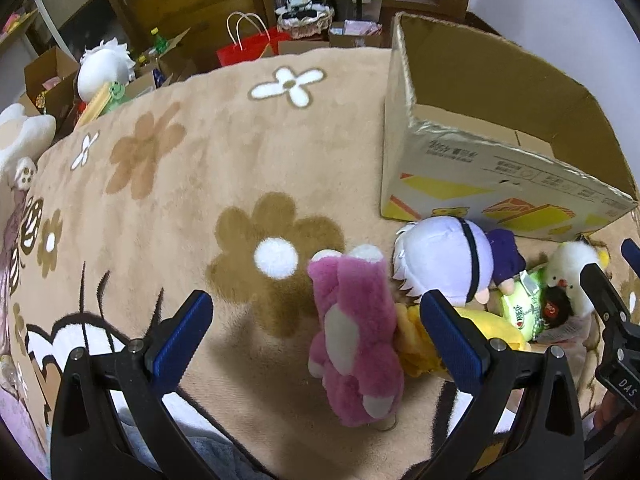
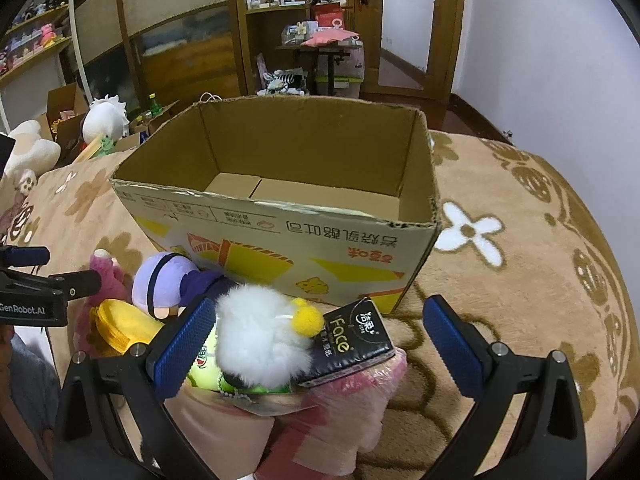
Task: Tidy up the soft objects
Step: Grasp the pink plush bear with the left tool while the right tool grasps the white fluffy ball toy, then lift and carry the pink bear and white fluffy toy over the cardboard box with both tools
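In the left wrist view, the left gripper (image 1: pixel 318 338) is held wide apart above the pink plush bear (image 1: pixel 354 344), which lies on the flowered blanket (image 1: pixel 180 184).

In the right wrist view, the right gripper (image 2: pixel 318 340) is spread wide over the white fluffy duck (image 2: pixel 260 336) and the black tissue pack (image 2: pixel 352 340), just before the empty cardboard box (image 2: pixel 304 248).

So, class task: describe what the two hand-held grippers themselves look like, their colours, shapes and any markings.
Each hand-held gripper, left and right, has a black plastic frame that splits into two angled fingers. The fingers carry blue ribbed pads and silver screw heads. The right wrist view shows white "GenRobot.AI" lettering on the left one's body.
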